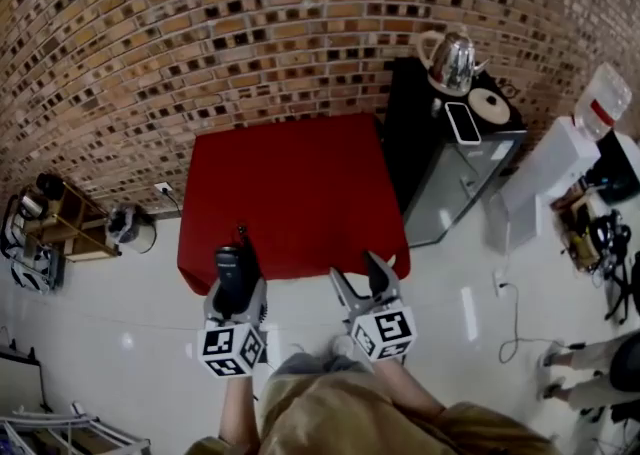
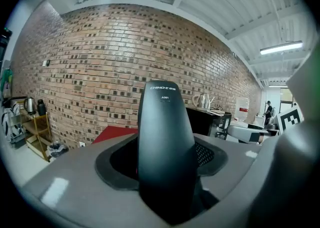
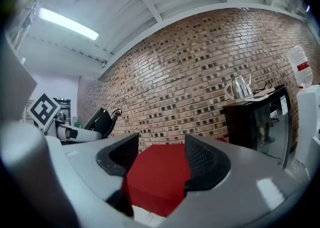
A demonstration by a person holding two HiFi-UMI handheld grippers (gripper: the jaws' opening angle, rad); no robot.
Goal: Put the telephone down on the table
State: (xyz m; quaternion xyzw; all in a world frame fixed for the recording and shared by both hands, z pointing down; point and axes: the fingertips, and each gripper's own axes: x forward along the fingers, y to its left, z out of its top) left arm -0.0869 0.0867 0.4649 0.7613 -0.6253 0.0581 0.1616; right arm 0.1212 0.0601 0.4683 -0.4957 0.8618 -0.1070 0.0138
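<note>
A black telephone (image 1: 236,265) with a coiled cord stands between the jaws of my left gripper (image 1: 238,278), which is shut on it. In the left gripper view the telephone (image 2: 166,142) rises dark and tall out of the left gripper (image 2: 162,159) and hides much of what lies ahead. The handset and cord also show in the right gripper view as the telephone (image 3: 102,118) at the left. The red table (image 1: 290,188) lies just ahead of both grippers. My right gripper (image 1: 372,281) is open and holds nothing, and the table (image 3: 160,172) shows between its jaws.
A black cabinet (image 1: 420,143) with a steel kettle (image 1: 455,61) stands right of the table, against the brick wall. A white water dispenser (image 1: 560,158) is further right. A small shelf (image 1: 60,223) and a bin (image 1: 128,226) sit at the left. A person's legs (image 1: 590,358) are at the right edge.
</note>
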